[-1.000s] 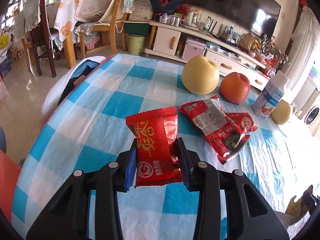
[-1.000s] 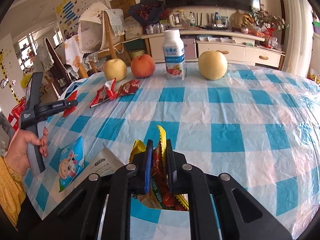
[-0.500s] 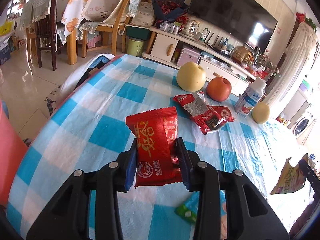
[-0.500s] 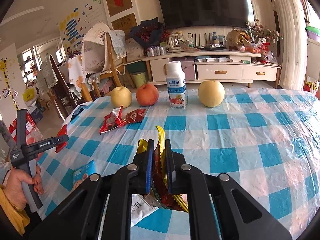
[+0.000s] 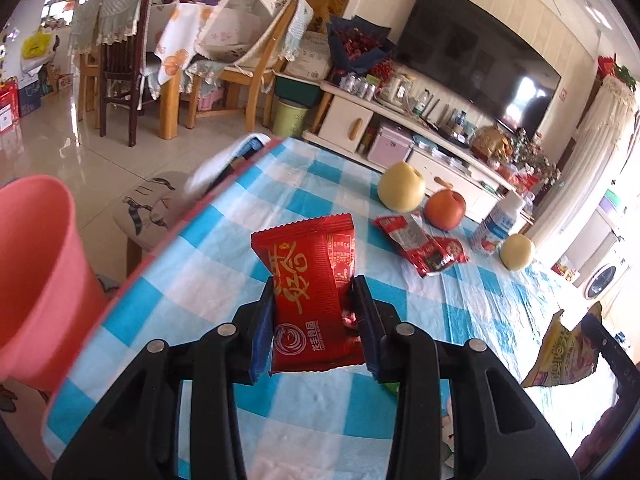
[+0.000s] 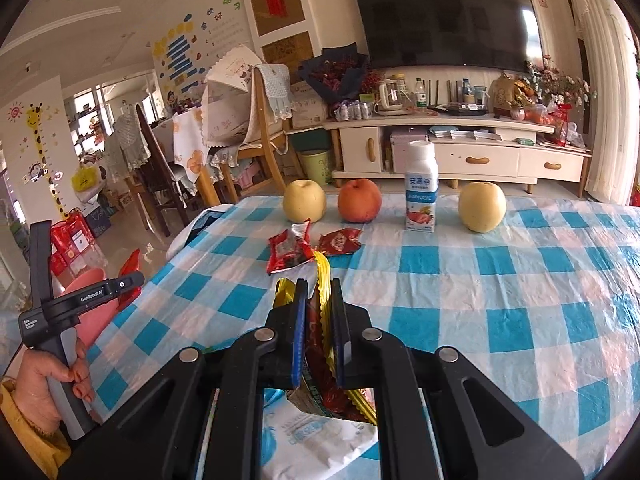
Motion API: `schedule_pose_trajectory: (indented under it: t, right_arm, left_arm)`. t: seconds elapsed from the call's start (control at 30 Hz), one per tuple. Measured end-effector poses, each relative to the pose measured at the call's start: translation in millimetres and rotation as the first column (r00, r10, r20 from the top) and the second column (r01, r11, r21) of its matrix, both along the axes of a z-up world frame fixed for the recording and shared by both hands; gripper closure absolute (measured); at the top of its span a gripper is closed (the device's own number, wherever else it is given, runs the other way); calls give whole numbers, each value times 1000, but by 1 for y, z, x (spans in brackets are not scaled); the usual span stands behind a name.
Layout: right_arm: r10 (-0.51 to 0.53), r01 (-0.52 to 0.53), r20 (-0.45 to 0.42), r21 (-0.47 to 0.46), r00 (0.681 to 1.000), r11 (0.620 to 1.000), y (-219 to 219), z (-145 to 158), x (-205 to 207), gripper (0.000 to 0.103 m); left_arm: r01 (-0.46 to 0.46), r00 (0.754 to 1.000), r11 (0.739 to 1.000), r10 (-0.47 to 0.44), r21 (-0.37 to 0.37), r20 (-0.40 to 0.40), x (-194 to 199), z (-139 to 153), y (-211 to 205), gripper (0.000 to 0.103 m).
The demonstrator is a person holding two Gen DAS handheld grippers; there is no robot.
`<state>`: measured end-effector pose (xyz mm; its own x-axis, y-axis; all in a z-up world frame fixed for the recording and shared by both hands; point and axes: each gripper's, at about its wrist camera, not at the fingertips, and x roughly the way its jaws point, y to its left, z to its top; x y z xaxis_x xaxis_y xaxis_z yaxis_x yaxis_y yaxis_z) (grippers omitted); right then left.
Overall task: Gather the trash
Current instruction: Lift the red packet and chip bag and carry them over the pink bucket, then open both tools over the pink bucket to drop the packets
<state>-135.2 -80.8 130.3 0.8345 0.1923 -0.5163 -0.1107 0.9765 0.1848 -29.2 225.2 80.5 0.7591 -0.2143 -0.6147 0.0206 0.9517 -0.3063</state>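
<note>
Two grippers, each clamping one wrapper above the checked table.
The left gripper (image 5: pixel 314 308) grips a red snack packet (image 5: pixel 310 296) near the pink bin (image 5: pixel 36 280); the right gripper (image 6: pixel 318 320) pinches a yellow-edged wrapper (image 6: pixel 322 276). Two red wrappers (image 6: pixel 290 250), three fruits and one yogurt bottle (image 6: pixel 421 192) remain on the table (image 6: pixel 520 300).

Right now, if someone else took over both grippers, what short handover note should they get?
Left gripper: shut on the red snack packet, held above the table's left edge, near the pink bin.
Right gripper: shut on the yellow-edged wrapper, lifted over the table.
On the checked tablecloth: two red wrappers near the fruit, a white packet under the right gripper.
Done: two pieces picked up.
Left: drop both, probably in the bin, then collect the rest.
</note>
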Motion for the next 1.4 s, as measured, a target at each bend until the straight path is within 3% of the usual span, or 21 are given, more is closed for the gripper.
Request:
schedule_pose_trajectory:
  t: [0.27, 0.5, 0.73, 0.97, 1.13, 1.17, 1.2, 1.27, 1.33, 1.4]
  right_arm:
    - [137, -137, 7, -4, 991, 991, 79, 17, 11, 91]
    - [291, -292, 14, 25, 957, 956, 170, 32, 30, 91]
    - [465, -466, 24, 58, 885, 883, 275, 45, 53, 91]
    - [575, -574, -2, 62, 818, 817, 363, 41, 80, 91]
    - [611, -607, -56, 73, 790, 791, 407, 25, 97, 89]
    - [595, -590, -65, 75, 801, 804, 412, 20, 100, 89]
    - [586, -581, -78, 76, 807, 810, 411, 15, 102, 84]
    - [567, -560, -95, 89, 818, 824, 409, 8, 105, 47]
    - [539, -529, -90, 113, 837, 841, 395, 5, 106, 38]
    - [500, -490, -91, 111, 861, 864, 380, 3, 103, 32]
  left_arm:
    - [-112, 993, 994, 112, -11, 45, -9, 15, 43, 64]
    - [-279, 956, 958, 284, -68, 79, -20, 25, 99, 64]
    - [-490, 863, 867, 497, -92, 88, -37, 30, 171, 64]
    - [-659, 744, 735, 668, -161, 0, -52, 18, 240, 64]
    - [-708, 700, 682, 711, -184, -62, -55, 6, 264, 63]
    - [-716, 694, 674, 716, -183, -74, -54, 4, 267, 63]
    - [-726, 684, 665, 724, -176, -84, -54, 2, 271, 62]
    - [-740, 669, 652, 738, -165, -86, -53, 1, 273, 54]
    - [-753, 655, 641, 751, -148, -82, -53, 0, 275, 39]
    - [-756, 652, 641, 754, -128, -76, -54, 0, 273, 32]
